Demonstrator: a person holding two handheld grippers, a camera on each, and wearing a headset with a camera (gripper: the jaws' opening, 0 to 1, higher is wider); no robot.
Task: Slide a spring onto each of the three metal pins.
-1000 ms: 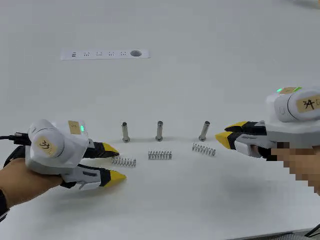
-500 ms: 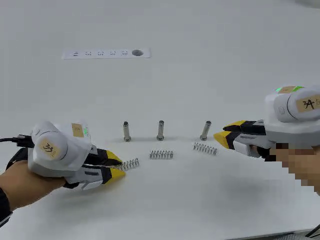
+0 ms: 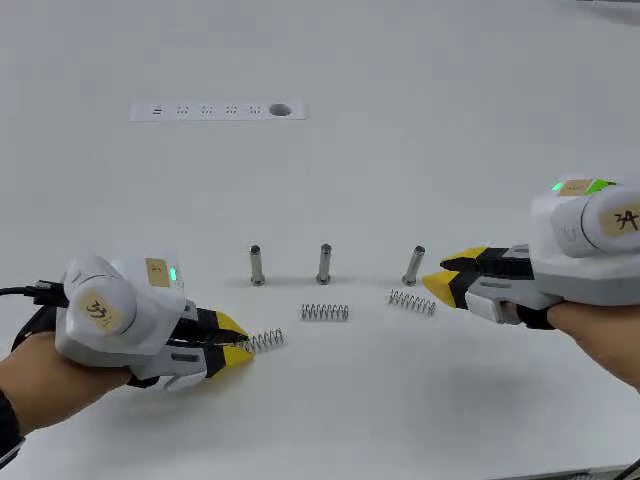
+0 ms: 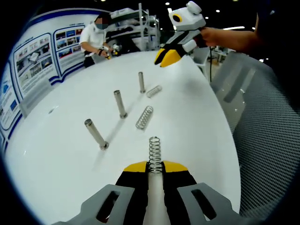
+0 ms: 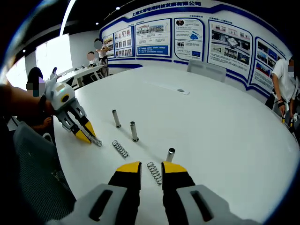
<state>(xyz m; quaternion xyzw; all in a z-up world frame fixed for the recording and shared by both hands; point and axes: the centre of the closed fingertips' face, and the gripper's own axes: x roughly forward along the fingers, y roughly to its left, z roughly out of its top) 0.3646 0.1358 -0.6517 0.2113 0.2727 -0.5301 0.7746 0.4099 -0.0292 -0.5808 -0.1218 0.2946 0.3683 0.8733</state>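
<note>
a lab or demo hall with an office look: far beyond the jaws of the right gripper, blue-framed poster boards line the wall behind a big white conference table. up-left of those jaws, people work at another table. right of the jaws of the left gripper stands a mesh office chair.

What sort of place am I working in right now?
Probably a demo or training hall, not a factory floor: blue-bordered display boards line the wall, the work sits on a big white meeting table with a built-in socket strip, and another person stands at its far edge.
</note>
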